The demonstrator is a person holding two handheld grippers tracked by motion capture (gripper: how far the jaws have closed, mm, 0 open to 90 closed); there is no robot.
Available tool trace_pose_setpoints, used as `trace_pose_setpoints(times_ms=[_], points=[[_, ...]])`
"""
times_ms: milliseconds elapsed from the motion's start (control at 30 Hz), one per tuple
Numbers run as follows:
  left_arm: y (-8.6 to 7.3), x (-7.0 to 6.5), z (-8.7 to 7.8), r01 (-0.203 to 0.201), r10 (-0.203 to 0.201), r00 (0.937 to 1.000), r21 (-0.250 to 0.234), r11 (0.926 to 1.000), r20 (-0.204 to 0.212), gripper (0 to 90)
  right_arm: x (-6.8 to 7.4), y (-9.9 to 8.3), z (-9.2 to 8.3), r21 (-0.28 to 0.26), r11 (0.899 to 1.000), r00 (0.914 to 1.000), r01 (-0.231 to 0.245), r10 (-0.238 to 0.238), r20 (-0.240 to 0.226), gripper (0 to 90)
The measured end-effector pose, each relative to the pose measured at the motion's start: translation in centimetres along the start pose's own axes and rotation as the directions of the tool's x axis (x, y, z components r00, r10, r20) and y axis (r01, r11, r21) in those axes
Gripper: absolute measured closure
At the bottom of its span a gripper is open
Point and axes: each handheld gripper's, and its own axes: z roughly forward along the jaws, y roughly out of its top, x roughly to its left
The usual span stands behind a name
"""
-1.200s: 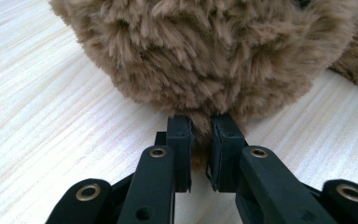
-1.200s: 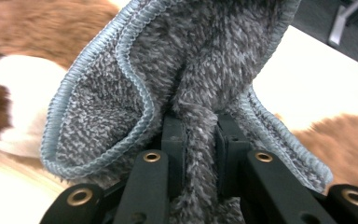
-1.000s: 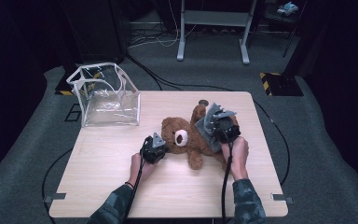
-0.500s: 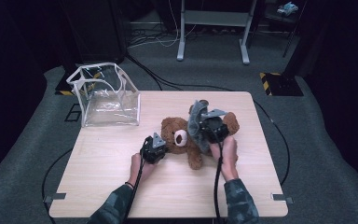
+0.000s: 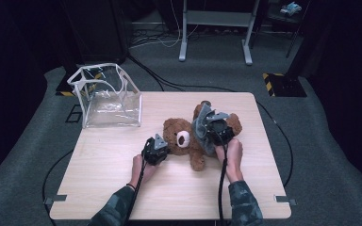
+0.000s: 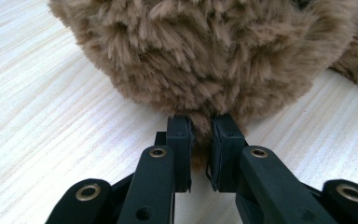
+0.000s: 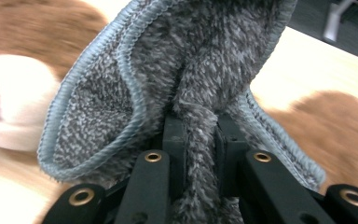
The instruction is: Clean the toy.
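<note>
Teddy bear (image 5: 188,139) lying on the worktop (image 5: 122,188), held at both ends by tongs.

Clear plastic bag (image 5: 106,96) stands at the far left corner, well apart from the bear; left tongs (image 5: 162,145) pinch a tuft of brown fur (image 6: 200,135) at the bear's head, jaws nearly together; right tongs (image 5: 206,123) are clamped on a fold of grey cloth (image 7: 191,93), held above the bear's body; both hands rest low over the worktop.
</note>
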Motion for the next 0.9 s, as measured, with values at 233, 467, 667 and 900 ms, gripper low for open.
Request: trace_pose_setpoints(times_ms=[233,467,667,900], points=[[0.0,0.0,0.0,-0.002,0.002,1.0,-0.001,1.0,-0.001,80.2,-4.8,-3.1,0.2,0.045,0.988,0.9874,-0.145,0.142,0.07,78.0],[0.0,0.0,0.0,0.002,-0.002,1.0,0.001,1.0,-0.001,80.2,-4.8,-3.0,-0.1,0.043,0.99,0.9863,-0.136,0.131,0.1,77.8],[0.0,0.0,0.0,-0.003,0.003,1.0,0.002,1.0,-0.003,80.1,-1.7,-1.0,-2.5,-0.043,0.996,0.9972,-0.074,0.074,-0.012,77.7],[0.0,-0.1,0.0,0.001,-0.001,1.0,-0.001,1.0,-0.002,80.2,5.0,-0.2,-0.5,-0.018,0.998,0.9941,0.066,-0.067,-0.085,77.1]])
